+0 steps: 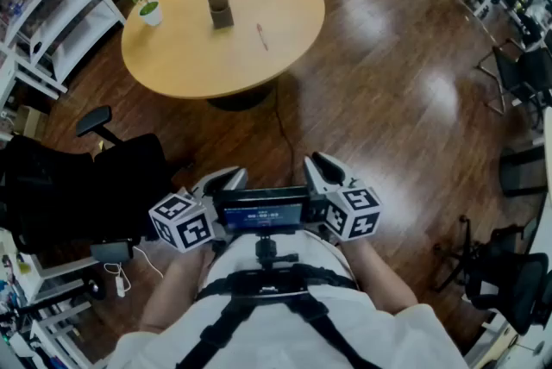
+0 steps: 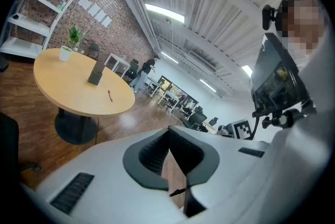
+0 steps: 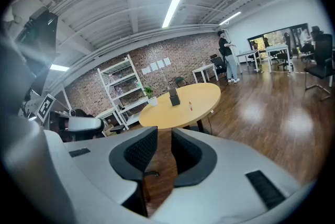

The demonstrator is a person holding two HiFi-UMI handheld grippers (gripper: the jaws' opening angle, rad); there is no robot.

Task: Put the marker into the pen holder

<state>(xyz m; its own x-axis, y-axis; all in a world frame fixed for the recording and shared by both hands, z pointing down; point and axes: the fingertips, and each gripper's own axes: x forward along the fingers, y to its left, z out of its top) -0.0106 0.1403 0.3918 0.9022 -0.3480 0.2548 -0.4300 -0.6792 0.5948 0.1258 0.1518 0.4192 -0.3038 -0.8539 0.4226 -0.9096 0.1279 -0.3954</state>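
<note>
A red marker point(image 1: 260, 35) lies flat on the round wooden table point(image 1: 181, 57), a little right of the dark pen holder point(image 1: 219, 8), which stands upright. Both grippers are held close to the person's body, far from the table. My left gripper point(image 1: 226, 179) has its fingertips meeting with nothing between them; it looks toward the table point(image 2: 63, 89), the holder point(image 2: 96, 73) and the marker point(image 2: 109, 95). My right gripper point(image 1: 321, 167) stands open and empty. Past its jaws point(image 3: 163, 136) I see the table point(image 3: 201, 108), the holder point(image 3: 173, 97) and the marker point(image 3: 190, 105).
A small potted plant point(image 1: 147, 3) stands at the table's left edge. White shelving point(image 1: 52, 5) fills the far left, and a black office chair point(image 1: 95, 186) is near my left side. More chairs point(image 1: 517, 74) line the right. A cable point(image 1: 280, 121) runs over the wood floor.
</note>
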